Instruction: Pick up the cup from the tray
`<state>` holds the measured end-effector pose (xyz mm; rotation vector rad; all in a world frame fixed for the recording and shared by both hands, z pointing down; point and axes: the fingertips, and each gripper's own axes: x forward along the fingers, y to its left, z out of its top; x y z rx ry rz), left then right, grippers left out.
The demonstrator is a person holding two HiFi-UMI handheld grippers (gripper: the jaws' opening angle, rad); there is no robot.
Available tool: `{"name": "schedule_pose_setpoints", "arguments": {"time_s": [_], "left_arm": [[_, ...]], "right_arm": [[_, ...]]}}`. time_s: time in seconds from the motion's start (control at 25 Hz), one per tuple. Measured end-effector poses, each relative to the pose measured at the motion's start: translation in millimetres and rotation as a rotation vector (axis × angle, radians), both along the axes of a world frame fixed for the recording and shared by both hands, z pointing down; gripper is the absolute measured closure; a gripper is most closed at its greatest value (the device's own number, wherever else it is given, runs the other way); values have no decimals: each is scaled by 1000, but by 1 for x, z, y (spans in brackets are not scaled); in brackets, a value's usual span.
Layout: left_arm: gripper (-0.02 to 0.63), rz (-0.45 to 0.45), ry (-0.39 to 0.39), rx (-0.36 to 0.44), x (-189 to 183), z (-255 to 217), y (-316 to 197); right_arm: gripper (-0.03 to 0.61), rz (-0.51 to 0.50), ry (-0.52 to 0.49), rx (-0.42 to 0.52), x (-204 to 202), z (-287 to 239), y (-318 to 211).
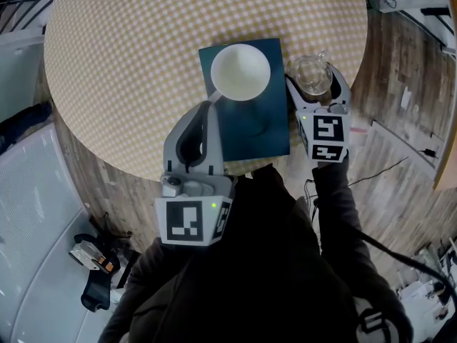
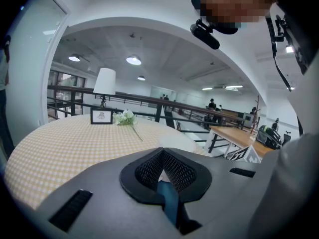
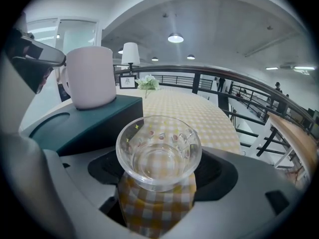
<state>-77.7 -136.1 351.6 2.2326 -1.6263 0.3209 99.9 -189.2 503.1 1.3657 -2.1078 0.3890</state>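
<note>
A white cup (image 1: 241,71) (image 3: 91,76) stands upright on the far part of a dark teal tray (image 1: 257,131) (image 3: 94,121) on the round checked table (image 1: 128,63). My left gripper (image 1: 211,106) (image 2: 164,179) is at the tray's left edge, shut, with a teal strip of the tray (image 2: 167,197) showing between its jaws. Just right of the tray, my right gripper (image 1: 314,84) (image 3: 158,183) is shut on a clear glass cup (image 1: 312,75) (image 3: 158,151), which is upright and empty. The glass cup is beside the tray, apart from the white cup.
A white lamp (image 2: 104,81), a small picture frame (image 2: 101,115) and a flower sprig (image 2: 125,117) stand at the table's far side. The table's near edge runs under both grippers, with wooden floor (image 1: 400,120) below. A railing (image 3: 234,83) lies beyond.
</note>
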Motion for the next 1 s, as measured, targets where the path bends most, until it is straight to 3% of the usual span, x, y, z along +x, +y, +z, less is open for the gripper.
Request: {"name": "schedule_pose_setpoints", "arguments": {"time_s": [0.68,1.0], "left_arm": [[607,-2,6,67,4,-20,24],[607,9,25,122,21,-41,53]], "right_arm": [[201,10,-26,38,7,-31,19],[202,4,-80,119,14,-91,64]]}}
